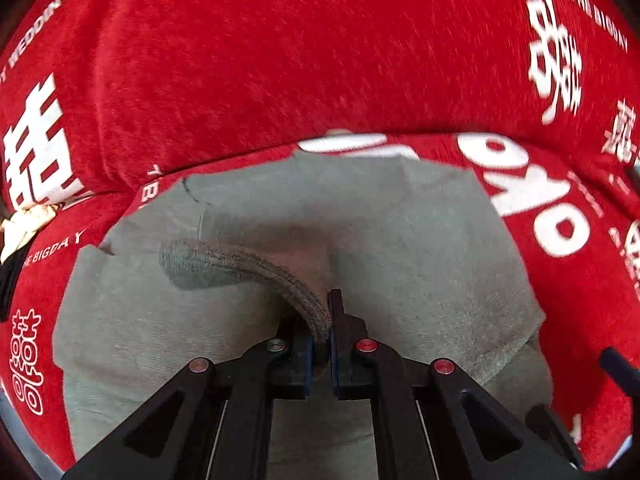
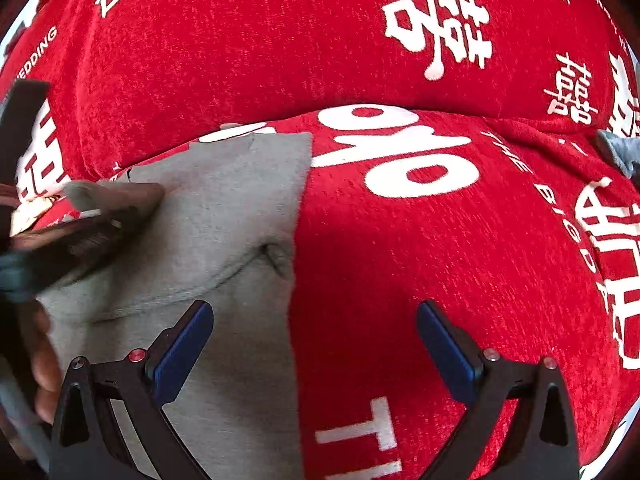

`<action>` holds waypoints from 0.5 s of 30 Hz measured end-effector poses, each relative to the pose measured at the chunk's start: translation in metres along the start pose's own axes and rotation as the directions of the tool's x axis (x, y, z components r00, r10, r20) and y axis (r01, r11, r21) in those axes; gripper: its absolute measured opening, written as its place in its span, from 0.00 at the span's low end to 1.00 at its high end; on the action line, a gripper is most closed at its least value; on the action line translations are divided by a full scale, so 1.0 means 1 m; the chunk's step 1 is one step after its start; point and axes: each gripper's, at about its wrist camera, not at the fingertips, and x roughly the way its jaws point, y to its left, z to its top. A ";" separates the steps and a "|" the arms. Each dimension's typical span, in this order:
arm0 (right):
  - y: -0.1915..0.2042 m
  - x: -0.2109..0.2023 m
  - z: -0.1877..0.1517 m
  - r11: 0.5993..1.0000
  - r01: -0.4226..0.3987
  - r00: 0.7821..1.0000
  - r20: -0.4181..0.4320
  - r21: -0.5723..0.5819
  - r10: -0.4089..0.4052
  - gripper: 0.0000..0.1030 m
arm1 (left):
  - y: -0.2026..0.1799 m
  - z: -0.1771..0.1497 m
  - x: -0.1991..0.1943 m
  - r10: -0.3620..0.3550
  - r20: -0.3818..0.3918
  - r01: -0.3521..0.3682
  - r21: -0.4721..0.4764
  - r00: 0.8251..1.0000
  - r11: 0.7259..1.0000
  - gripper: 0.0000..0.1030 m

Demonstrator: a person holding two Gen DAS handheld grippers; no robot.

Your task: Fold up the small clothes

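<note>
From the right gripper (image 2: 314, 354), whose jaws stand wide apart with nothing between them, bare red cloth (image 2: 440, 240) lies open from twelve to four o'clock. At three o'clock a small grey-blue piece (image 2: 618, 152) lies far off. From nine to eleven o'clock the grey garment (image 2: 224, 208) and the left gripper (image 2: 100, 204), blurred, block the way.

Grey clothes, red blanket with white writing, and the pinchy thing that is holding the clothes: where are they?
grey garment (image 1: 420, 248): left wrist view, flat middle of the cloth.
red blanket (image 2: 460, 240): right wrist view, bare red part beside the garment.
left gripper (image 1: 320, 344): left wrist view, between its fingertips, shut on a grey fold.
</note>
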 end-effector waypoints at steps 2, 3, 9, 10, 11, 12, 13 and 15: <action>-0.001 0.001 -0.001 1.000 -0.012 1.000 0.001 0.006 0.012 0.98 | -0.002 -0.001 0.006 -0.002 -0.016 0.002 0.004 1.000 1.000 0.07; -0.002 0.001 -0.001 1.000 -0.017 1.000 0.002 0.008 0.017 0.98 | -0.003 -0.002 0.007 -0.012 -0.018 0.012 0.005 1.000 1.000 0.07; -0.004 0.001 -0.002 0.999 -0.022 1.000 0.009 0.027 0.022 0.98 | -0.003 0.009 -0.004 -0.082 0.002 0.082 -0.006 0.997 0.997 0.07; -0.005 0.000 -0.003 0.999 -0.025 1.000 0.011 0.033 0.024 0.98 | -0.006 0.012 -0.006 -0.098 0.010 0.098 -0.006 0.995 0.995 0.07; -0.006 0.000 -0.003 0.999 -0.024 1.000 0.010 0.037 0.023 0.98 | -0.009 0.013 -0.007 -0.112 0.009 0.112 -0.002 0.994 0.994 0.07; -0.007 0.000 -0.003 0.999 -0.023 1.000 0.006 0.036 0.023 0.98 | -0.013 0.014 -0.003 -0.131 -0.009 0.131 0.007 0.991 0.991 0.07; -0.008 0.000 -0.004 0.999 -0.020 1.000 0.001 0.035 0.020 0.98 | -0.017 0.013 0.004 -0.145 -0.050 0.146 0.021 0.988 0.989 0.13; -0.009 -0.002 -0.004 0.999 -0.013 1.000 0.005 0.033 0.013 0.98 | -0.021 0.009 0.015 -0.158 -0.111 0.164 0.044 0.981 0.985 0.25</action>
